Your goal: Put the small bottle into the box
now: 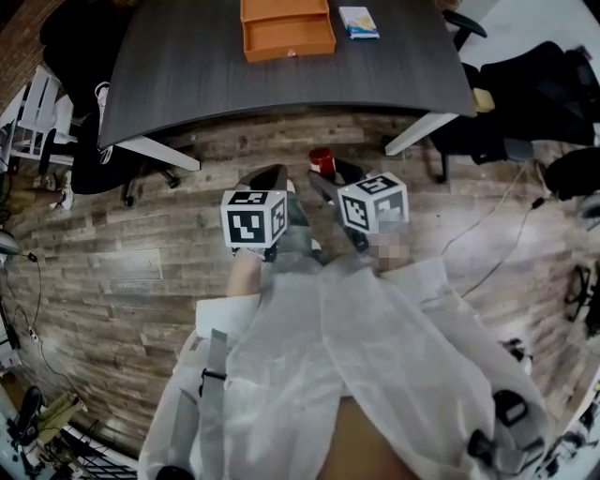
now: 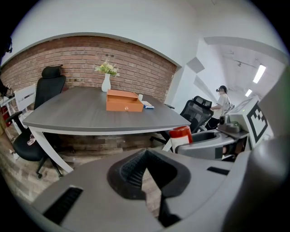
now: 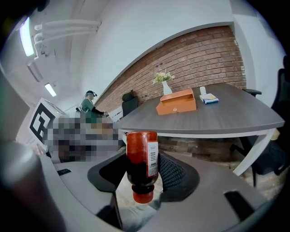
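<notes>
Left gripper (image 2: pixel 146 174) hangs over the wood floor (image 1: pixel 112 272), jaws pressed together with nothing between them. Just at its 3 o'clock, the right gripper (image 3: pixel 142 181) pinches the bottle (image 3: pixel 141 156), which is upside down with its red cap toward the camera. The orange box (image 3: pixel 176 102) sits on the table (image 3: pixel 226 115) at 12 o'clock from both grippers, well apart from the bottle.

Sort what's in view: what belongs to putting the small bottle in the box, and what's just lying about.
Belongs to the job:
small bottle, held in the right gripper
orange box on the table

Just lying about:
flower vase
blue-and-white packet beside the orange box
black office chair
</notes>
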### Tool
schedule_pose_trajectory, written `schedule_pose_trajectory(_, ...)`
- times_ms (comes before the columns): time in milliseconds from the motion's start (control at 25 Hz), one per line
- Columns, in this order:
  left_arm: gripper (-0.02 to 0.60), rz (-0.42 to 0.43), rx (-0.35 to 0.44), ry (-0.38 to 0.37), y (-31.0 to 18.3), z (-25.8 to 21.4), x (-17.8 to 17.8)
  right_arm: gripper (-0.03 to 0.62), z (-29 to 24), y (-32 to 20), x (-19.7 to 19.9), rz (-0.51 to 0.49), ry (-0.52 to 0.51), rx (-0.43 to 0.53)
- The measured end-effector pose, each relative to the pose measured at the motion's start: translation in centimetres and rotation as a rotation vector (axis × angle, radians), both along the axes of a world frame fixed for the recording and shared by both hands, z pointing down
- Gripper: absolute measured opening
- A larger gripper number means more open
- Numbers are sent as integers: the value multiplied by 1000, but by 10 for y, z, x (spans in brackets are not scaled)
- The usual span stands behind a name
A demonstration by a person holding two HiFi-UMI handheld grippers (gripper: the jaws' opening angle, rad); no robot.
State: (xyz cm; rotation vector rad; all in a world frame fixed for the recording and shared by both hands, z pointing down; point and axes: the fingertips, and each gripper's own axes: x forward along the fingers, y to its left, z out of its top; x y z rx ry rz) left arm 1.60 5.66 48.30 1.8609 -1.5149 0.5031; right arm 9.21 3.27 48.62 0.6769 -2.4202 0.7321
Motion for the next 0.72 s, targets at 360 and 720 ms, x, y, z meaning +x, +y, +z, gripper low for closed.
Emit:
schedule_pose_trajectory(360, 5, 3, 17, -1, -79, -7, -59, 210, -6, -83, -49, 39, 3, 24)
schedule_pose_trajectory(720, 5, 45, 48, 10, -166, -17, -105, 209, -17, -163, -88, 100, 13, 44)
